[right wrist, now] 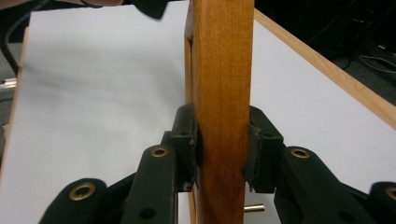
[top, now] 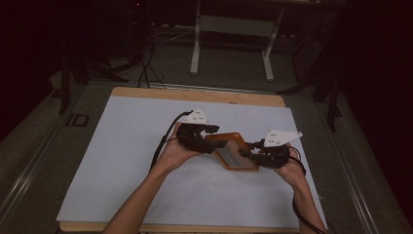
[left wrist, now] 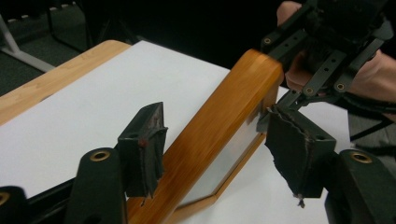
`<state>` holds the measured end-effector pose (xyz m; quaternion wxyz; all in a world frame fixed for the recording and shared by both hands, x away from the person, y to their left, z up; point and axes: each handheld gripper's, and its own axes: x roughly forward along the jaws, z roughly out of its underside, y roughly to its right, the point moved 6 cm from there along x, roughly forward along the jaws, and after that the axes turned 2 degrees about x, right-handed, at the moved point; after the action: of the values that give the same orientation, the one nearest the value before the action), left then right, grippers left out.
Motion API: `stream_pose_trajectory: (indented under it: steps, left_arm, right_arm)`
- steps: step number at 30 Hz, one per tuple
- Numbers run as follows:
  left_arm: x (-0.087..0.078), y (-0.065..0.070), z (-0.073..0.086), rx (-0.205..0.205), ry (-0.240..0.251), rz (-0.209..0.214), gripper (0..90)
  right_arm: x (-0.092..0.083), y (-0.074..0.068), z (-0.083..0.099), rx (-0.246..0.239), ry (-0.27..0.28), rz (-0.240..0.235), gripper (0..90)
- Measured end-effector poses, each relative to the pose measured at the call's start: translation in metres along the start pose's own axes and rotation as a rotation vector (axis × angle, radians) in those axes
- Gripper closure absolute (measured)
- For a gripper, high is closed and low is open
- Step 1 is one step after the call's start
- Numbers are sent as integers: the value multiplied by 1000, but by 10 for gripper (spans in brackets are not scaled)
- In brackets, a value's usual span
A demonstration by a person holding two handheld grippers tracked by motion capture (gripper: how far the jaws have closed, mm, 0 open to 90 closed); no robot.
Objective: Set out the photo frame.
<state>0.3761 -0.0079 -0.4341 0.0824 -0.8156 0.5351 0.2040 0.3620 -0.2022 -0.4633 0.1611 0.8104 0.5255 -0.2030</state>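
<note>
Item one, nearest the lens in the right gripper view: the right gripper (right wrist: 219,149), two black jaws with brass-ringed pivots. Its pads (right wrist: 186,140) press on both faces of the wooden frame (right wrist: 223,84), one on each side of the frame's edge; jaws clamped on the frame. A small metal pin (right wrist: 254,208) projects beside the frame low in that view.

Item two: wooden frame (top: 233,152), orange-brown, glossy, rectangular with a pale inner panel (top: 234,155). In the high view it sits between the two grippers, over the middle of the white sheet (top: 122,161), tilted. In the left gripper view its long side (left wrist: 219,130) runs diagonally from bottom centre to upper right, slightly blurred.

Item three: left gripper (left wrist: 224,149), black jaws with worn, ragged rubber pads (left wrist: 147,140). Jaws stand apart with the frame's side passing between them; the left pad lies just beside the wood, the right pad stands clear of it. No grip. In the high view this gripper (top: 204,139) is at the frame's left end, carrying a grey three-cornered plate (top: 196,117) and a black cable (top: 163,141).

Item four: right gripper in the high view (top: 251,151), at the frame's right end, plate on top, held in the person's right hand (top: 290,168).

Item five: table (top: 195,93), light wood edge, covered by the white sheet.
</note>
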Motion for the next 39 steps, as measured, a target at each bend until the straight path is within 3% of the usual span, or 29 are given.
stream_pose_trajectory:
  steps: [5,8,13,17,23,29,34,39]
  left_arm:
    - [-3,-12,14,-55,46,-1,318]
    - [0,-14,23,-67,84,23,287]
    - [14,-11,37,-71,76,65,259]
    - [29,-6,44,-69,63,94,312]
    - [47,-5,49,-83,59,94,452]
    - [71,-3,57,-59,-24,82,480]
    - [82,3,56,-57,-23,87,567]
    - [83,7,52,-26,-43,55,616]
  right_arm:
    - [-6,0,6,10,2,-3,689]
    - [-9,0,9,12,6,-4,689]
    - [-13,0,14,22,17,-3,689]
    - [-16,0,18,33,29,1,689]
    - [-22,2,28,63,50,13,688]
    - [-30,7,43,122,96,22,688]
    - [-34,12,51,145,48,88,679]
    - [-35,18,61,225,30,129,639]
